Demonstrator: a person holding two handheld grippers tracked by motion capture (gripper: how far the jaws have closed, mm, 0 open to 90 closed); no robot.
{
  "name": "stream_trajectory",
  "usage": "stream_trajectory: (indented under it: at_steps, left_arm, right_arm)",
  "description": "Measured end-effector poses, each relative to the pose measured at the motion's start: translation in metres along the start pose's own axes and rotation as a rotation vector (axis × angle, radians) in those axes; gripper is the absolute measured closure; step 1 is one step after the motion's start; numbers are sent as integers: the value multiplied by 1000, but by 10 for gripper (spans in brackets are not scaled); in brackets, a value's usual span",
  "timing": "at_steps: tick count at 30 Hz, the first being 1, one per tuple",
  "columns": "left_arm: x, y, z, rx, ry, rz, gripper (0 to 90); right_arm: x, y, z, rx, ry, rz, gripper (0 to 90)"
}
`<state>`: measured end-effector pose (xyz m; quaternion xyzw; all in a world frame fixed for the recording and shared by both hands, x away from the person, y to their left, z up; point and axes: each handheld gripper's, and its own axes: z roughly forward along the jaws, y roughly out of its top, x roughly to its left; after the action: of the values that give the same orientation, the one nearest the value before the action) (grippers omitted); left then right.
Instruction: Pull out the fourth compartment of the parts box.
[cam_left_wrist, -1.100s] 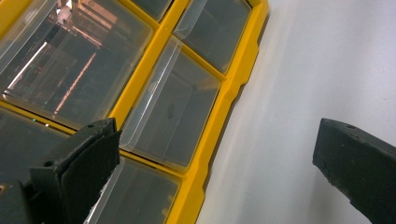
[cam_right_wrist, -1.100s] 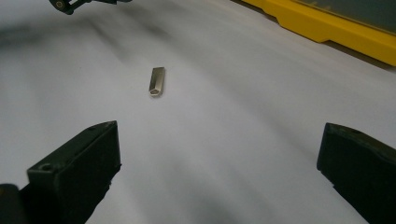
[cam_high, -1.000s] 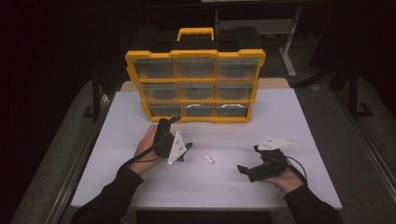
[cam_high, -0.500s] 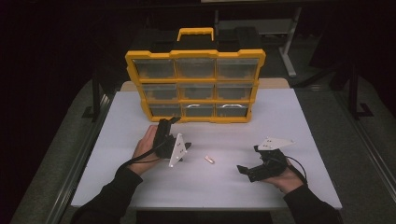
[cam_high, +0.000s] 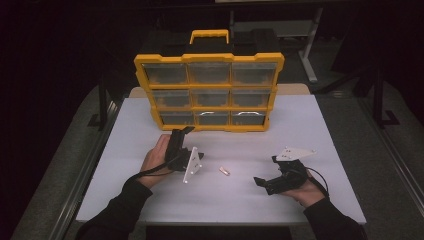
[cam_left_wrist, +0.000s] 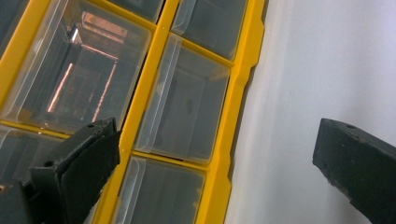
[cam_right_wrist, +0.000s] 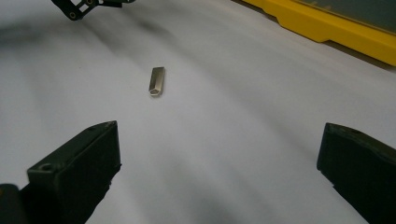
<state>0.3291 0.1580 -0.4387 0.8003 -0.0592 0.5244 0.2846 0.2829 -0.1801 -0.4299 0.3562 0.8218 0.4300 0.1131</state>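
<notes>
Roughly between both wide-open tongs, the bit (cam_high: 224, 171) lies loose on the table (cam_high: 310, 125), nearer the left tongs (cam_high: 181, 131) yet dead ahead of the right tongs (cam_high: 265, 181), long axis pointing away from them.

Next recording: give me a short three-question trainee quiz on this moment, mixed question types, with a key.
1. True or false: the right gripper has its jaws shut on the small metal piece.
2. The left gripper points toward which part of the yellow organizer?
A. its carry handle
B. its bottom row of drawers
C. its back
3. Fill in: the small metal piece lies on the white table between the two ______.

Key
1. False: the jaws stand wide open and the piece lies apart from them, ahead in the right gripper view.
2. B
3. grippers
</notes>
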Motion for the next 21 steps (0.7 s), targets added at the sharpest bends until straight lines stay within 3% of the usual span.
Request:
stream_trajectory:
  at_steps: [15,21]
  left_arm:
    - [-5,3,-2,11,46,113,4]
    - [-8,5,-2,19,72,179,3]
  right_arm:
    - [0,0,0,0,0,1,0]
    - [0,0,0,1,-1,1,0]
